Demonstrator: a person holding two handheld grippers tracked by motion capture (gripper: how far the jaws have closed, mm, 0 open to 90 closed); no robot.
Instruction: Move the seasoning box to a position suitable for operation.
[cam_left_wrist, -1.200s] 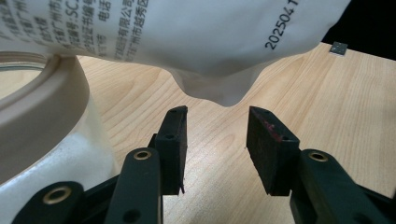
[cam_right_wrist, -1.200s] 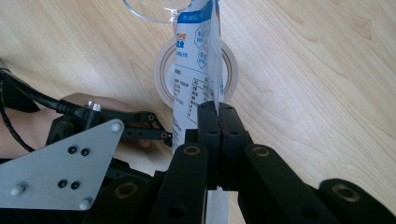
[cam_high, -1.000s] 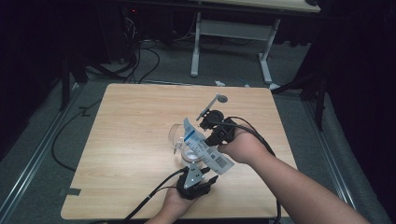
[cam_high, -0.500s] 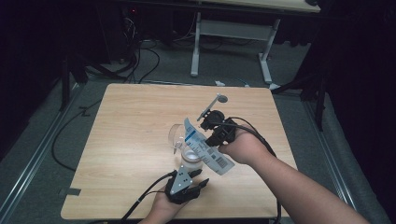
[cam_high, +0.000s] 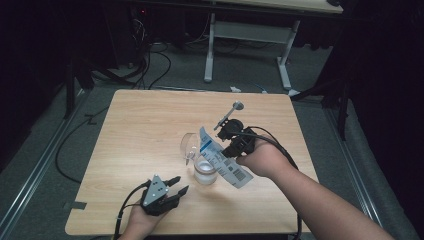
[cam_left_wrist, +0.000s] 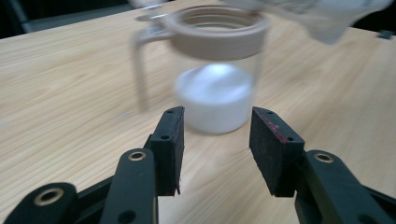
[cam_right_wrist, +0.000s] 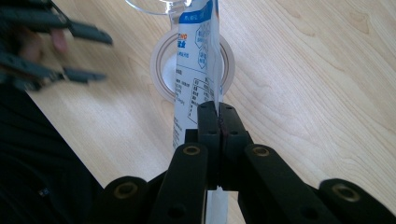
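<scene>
Holding white powder: clear jar (cam_high: 206, 170); packet (cam_high: 222, 156) tilted above.

A wooden tabletop (cam_high: 140, 130) stands on a grey floor (cam_high: 45, 150). A small metal spoon (cam_high: 229, 113) lies on it near the far edge. Black cables (cam_high: 150, 65) curl on the floor behind. A white desk frame (cam_high: 245, 37) stands farther back.
</scene>
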